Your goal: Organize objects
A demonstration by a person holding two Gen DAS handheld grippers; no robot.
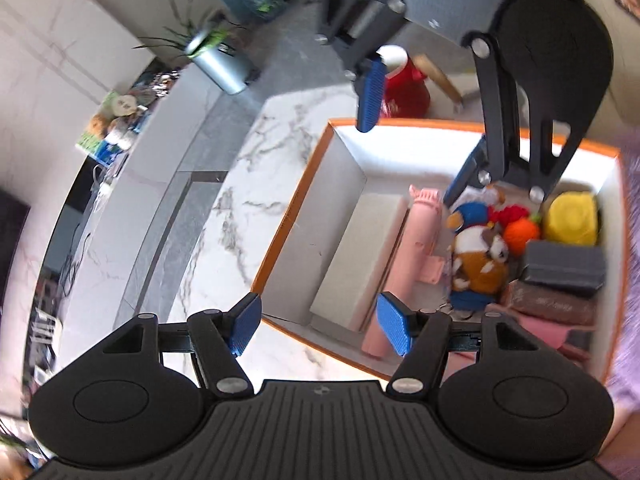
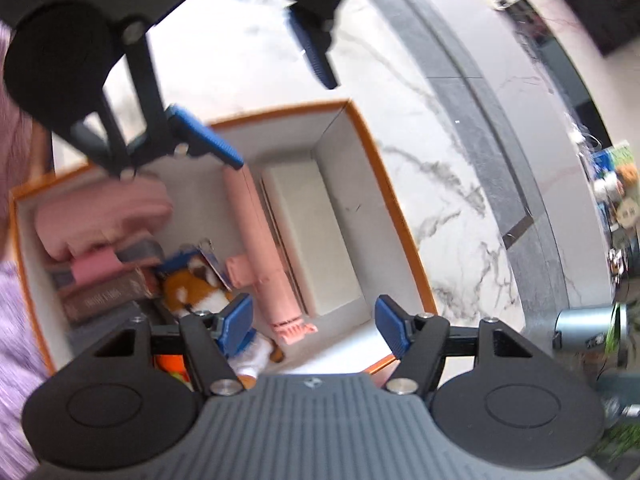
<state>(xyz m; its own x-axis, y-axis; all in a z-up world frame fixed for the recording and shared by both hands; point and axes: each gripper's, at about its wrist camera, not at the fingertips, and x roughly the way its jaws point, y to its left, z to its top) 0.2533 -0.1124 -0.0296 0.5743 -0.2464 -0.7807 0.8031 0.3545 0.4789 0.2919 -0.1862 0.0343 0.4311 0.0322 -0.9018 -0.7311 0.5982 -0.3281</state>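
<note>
An orange-rimmed white box (image 1: 292,216) (image 2: 384,184) stands on a marble table. In it lie a white block (image 1: 360,256) (image 2: 312,240), a pink handheld fan (image 1: 404,264) (image 2: 256,240), a brown plush toy (image 1: 480,260) (image 2: 192,288), an orange knitted ball (image 1: 520,232), a yellow object (image 1: 572,216), dark and brown boxes (image 1: 564,268) and pink cloth (image 2: 100,212). My left gripper (image 1: 320,328) is open and empty over the box's near edge. My right gripper (image 2: 316,324) is open and empty above the box; it also shows in the left wrist view (image 1: 416,152).
A red container with a white top (image 1: 404,88) stands beyond the box. A grey planter (image 1: 218,66) (image 2: 580,328) and small items (image 1: 116,120) sit on a curved ledge. Bare marble (image 1: 240,208) lies left of the box.
</note>
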